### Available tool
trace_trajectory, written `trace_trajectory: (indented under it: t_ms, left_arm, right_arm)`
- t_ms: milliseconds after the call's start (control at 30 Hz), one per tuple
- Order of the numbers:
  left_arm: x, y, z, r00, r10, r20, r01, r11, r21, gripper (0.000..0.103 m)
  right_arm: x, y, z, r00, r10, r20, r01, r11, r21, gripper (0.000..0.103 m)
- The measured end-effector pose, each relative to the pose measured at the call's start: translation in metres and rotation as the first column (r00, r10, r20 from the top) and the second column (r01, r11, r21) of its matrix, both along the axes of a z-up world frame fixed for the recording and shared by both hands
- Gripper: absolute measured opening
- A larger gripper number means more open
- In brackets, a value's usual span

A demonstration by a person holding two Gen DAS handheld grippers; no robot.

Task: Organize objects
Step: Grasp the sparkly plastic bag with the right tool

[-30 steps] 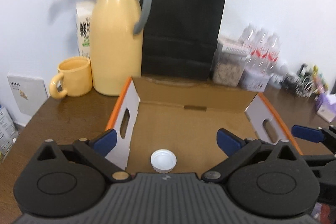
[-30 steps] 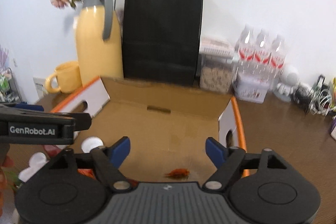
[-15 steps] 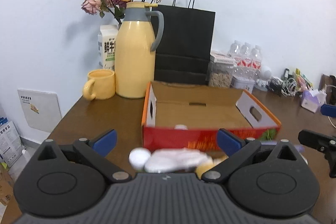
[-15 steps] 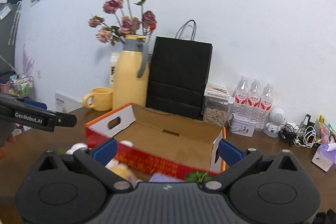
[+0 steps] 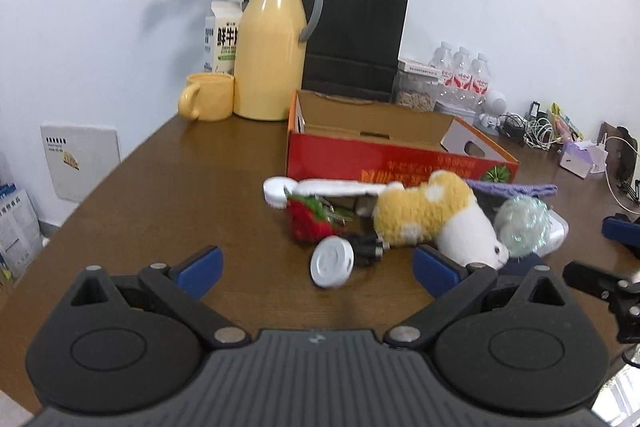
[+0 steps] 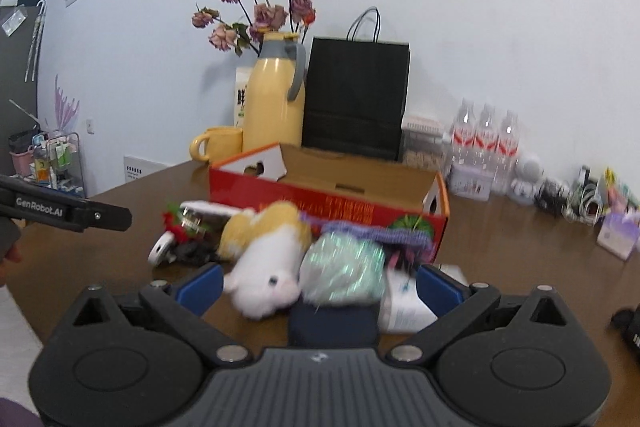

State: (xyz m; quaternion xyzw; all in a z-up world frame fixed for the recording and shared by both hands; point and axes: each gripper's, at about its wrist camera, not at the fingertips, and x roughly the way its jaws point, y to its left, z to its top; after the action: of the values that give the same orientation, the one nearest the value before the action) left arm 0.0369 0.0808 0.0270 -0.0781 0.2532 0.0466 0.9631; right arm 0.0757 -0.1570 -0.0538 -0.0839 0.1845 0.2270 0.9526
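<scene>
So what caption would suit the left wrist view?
Open left gripper faces a yellow-and-white plush toy, red toy strawberry and white round cap before a red cardboard box.

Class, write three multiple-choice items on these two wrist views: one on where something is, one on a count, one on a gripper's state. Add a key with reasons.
1. Where does the mug stand?
A. inside the box
B. left of the jug, as the camera sees it
C. on the black bag

2. How many water bottles stand by the wall?
A. one
B. three
C. six

3. How is the left gripper?
A. open, holding nothing
B. shut on the plush toy
C. shut on the cap

Key: 1 B, the mug sits beside the jug, outside the box. 2 B, three red-labelled bottles show side by side. 3 A, its blue pads stand wide apart, and the cap lies loose on the table.
</scene>
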Motion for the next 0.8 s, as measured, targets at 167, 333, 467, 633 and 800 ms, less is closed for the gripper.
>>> trace_trajectory:
  t_ms: [167,333,467,633,800]
  left_arm:
    - [0.001,-0.001,-0.003,1.0,0.002,-0.004,-0.002,1.0,0.005,0.103]
    - [0.002,0.001,-0.005,1.0,0.008,-0.012,-0.008,1.0,0.005,0.103]
    - [0.001,0.004,-0.005,1.0,0.015,-0.009,-0.015,1.0,0.005,0.103]
    - [0.002,0.006,-0.006,1.0,0.026,-0.012,-0.026,1.0,-0.001,0.103]
    - [0.002,0.008,-0.007,1.0,0.028,-0.013,-0.028,1.0,-0.002,0.103]
  right_arm:
    - [0.004,0.002,-0.008,1.0,-0.011,-0.017,0.01,1.0,-0.004,0.103]
    - [0.02,0.003,-0.011,0.999,-0.018,-0.03,0.019,1.0,0.012,0.096]
    - [0.036,0.005,-0.012,0.999,-0.037,-0.034,0.038,0.999,0.012,0.094]
    - [0.06,0.008,-0.014,0.997,-0.045,-0.068,0.047,0.999,0.027,0.083]
    - [0.077,0.015,-0.021,0.992,-0.059,-0.11,0.063,0.997,0.036,0.066]
